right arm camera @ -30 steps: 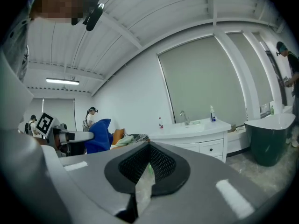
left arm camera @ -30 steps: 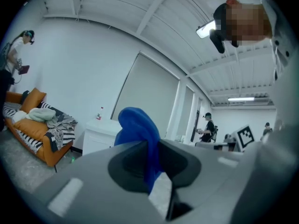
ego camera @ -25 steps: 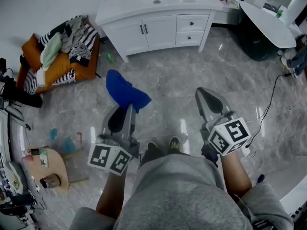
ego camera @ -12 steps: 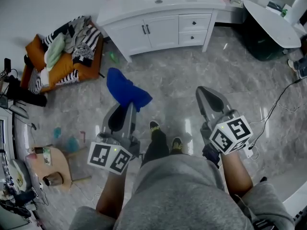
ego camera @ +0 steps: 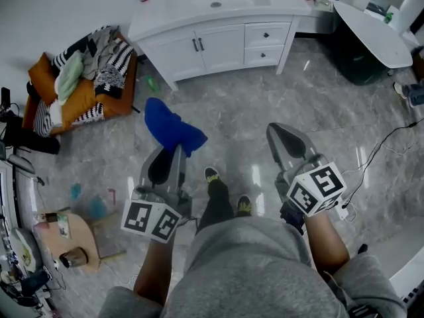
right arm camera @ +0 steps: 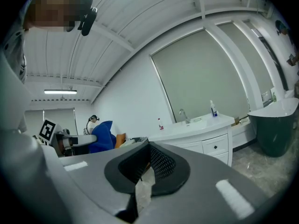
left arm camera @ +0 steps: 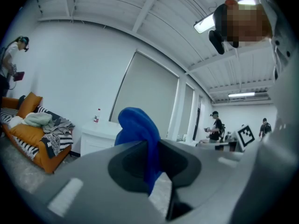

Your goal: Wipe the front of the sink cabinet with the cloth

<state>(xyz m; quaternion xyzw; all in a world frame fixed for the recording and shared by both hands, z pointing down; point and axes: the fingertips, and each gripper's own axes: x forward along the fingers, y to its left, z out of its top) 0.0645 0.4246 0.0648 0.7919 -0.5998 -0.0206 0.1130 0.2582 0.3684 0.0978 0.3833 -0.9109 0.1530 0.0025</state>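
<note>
White sink cabinet (ego camera: pixel 218 42) stands at the far side of the room, and the top edge of the head view cuts off the back of its top. Its two doors and two small drawers face the person. In the right gripper view the grey jaws hide the left part of the cabinet, and only the drawer side shows. The person's grey trousers (ego camera: pixel 252 270) fill the bottom of the head view and hide the floor (ego camera: pixel 265 98) under them. The left gripper (ego camera: pixel 177 150) has its jaws pinching the cloth (ego camera: pixel 171 128), and the pinched end is tucked between them and cannot be seen. The cloth is bright blue, soft and bunched into a rounded lump with folds, and it sticks out past the jaw tips. It hangs over the grey floor, well apart from the cabinet front. The right gripper (ego camera: pixel 279 130) has its jaws pressed together with nothing between them. An orange sofa (ego camera: pixel 86 91) with a heap of clothes (ego camera: pixel 99 55) is left of the cabinet.
</note>
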